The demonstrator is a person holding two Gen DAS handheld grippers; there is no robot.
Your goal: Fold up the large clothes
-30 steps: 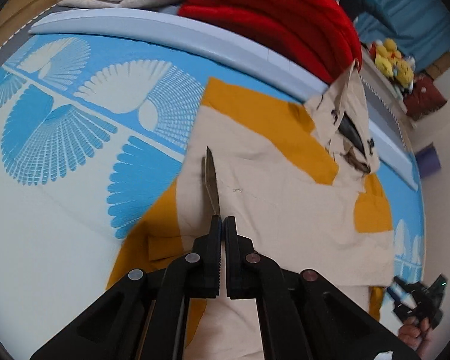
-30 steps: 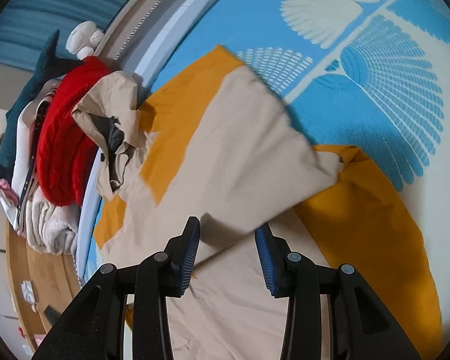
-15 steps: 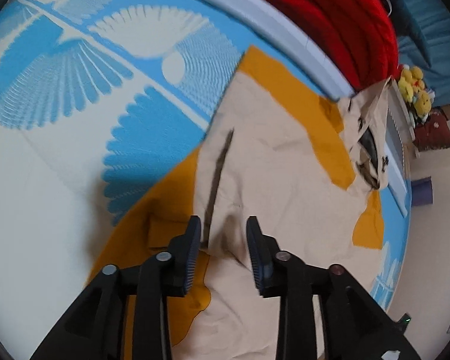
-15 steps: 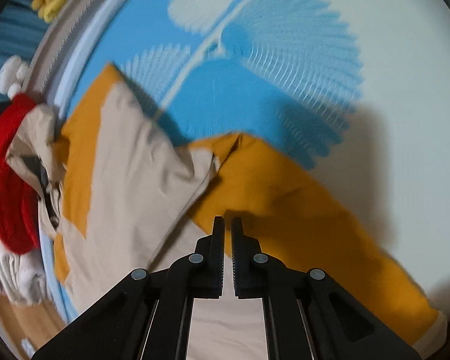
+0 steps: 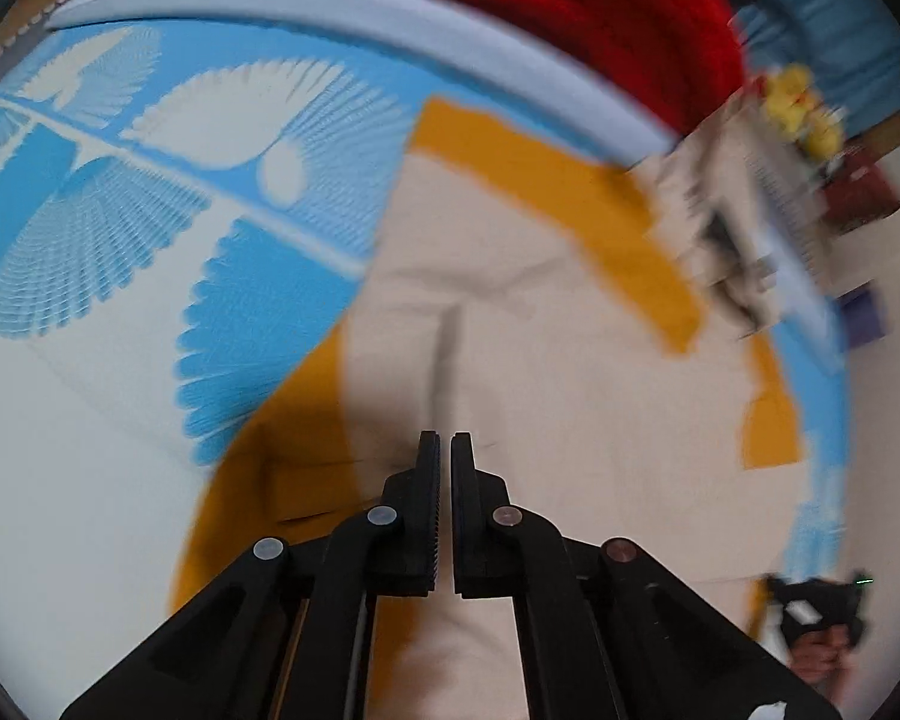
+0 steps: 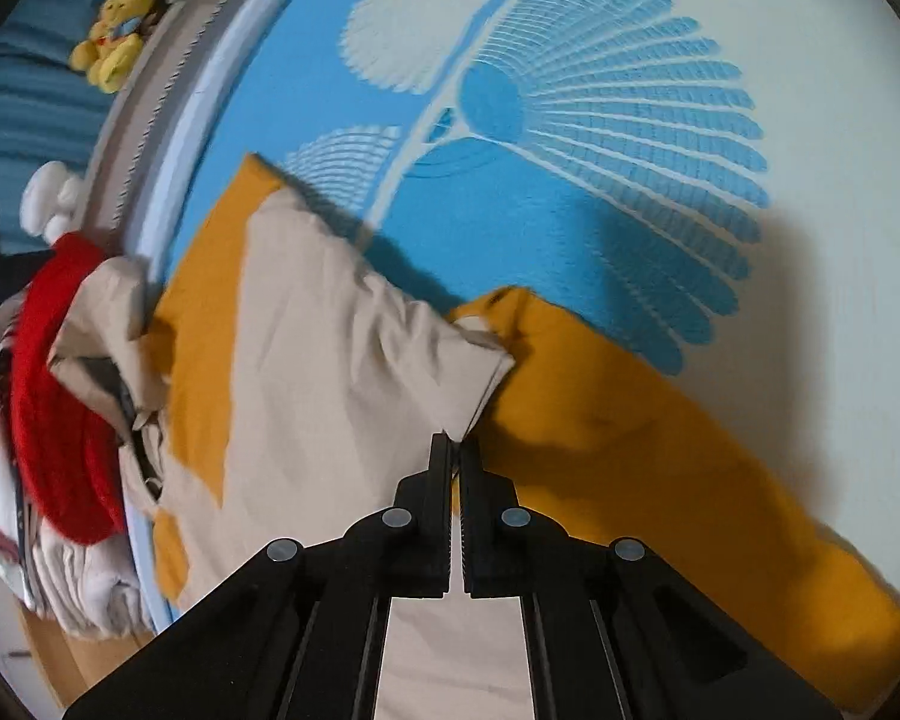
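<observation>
On the bedspread [image 6: 810, 120], right tongs [image 6: 456, 450] pinching garment [image 6: 330, 360] edge, left tongs [image 5: 444, 441] closed.

I see the garment [image 5: 528, 324] spread on the bed sheet [image 5: 90, 396] below both my grippers, its hood [image 6: 99, 306] lying against the bed's raised edge [image 5: 330, 12]. Beyond that edge sit a folded pile [image 6: 60, 396] and a plush toy [image 6: 108, 48].
</observation>
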